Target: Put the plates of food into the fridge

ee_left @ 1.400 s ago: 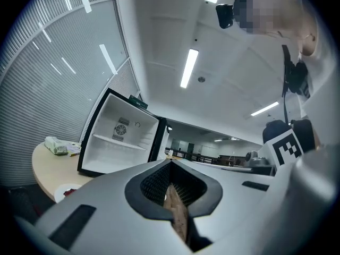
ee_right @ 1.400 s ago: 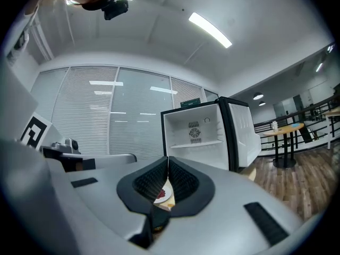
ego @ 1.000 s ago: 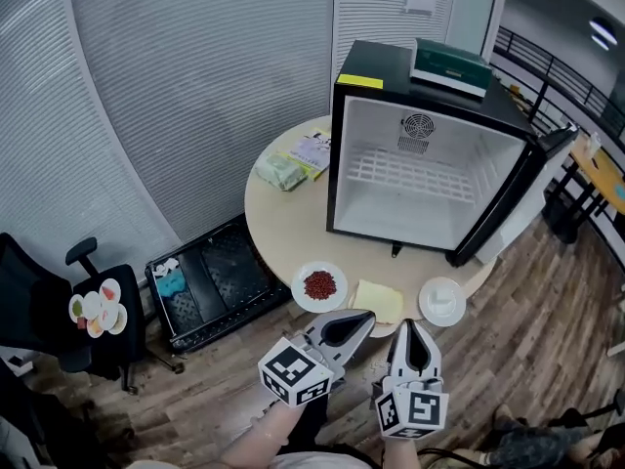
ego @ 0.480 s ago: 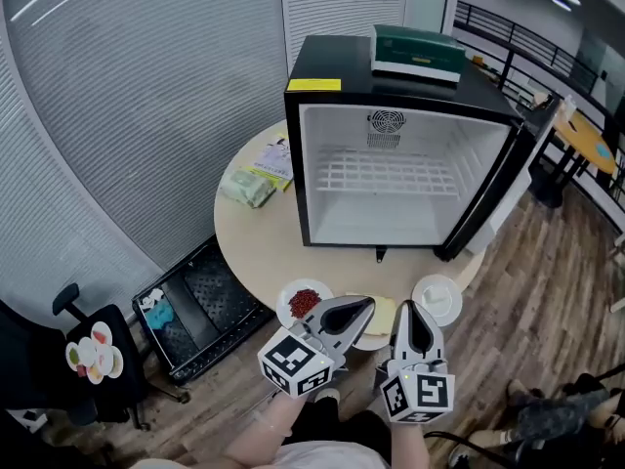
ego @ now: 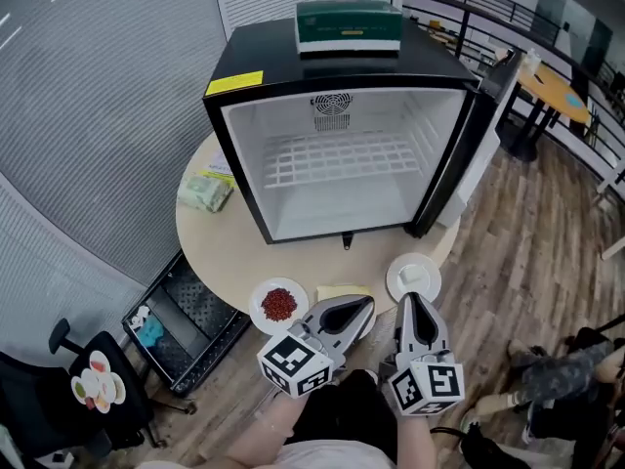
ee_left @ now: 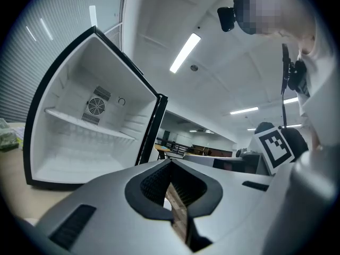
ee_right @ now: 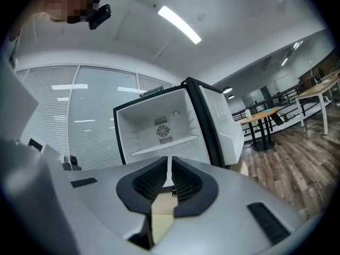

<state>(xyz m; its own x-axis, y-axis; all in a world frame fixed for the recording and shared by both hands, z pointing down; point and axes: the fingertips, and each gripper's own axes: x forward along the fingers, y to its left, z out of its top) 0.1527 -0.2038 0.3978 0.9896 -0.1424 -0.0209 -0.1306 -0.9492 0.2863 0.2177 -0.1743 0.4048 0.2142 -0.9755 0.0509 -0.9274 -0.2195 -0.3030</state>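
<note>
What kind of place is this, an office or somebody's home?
Probably an office, perhaps a break corner: slatted blinds cover the walls, a black office chair stands nearby, and strip lights run along the ceiling. An open mini fridge sits on a round table.

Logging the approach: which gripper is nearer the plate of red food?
Left. The left gripper is just right of the plate of red food; the right gripper lies farther right.

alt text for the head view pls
An empty black mini fridge stands open on a round table, a green box on top. Near the table's front edge sit a plate of red food, one of yellow food and a white plate. Below, the left gripper and right gripper, both shut, point toward them.
</note>
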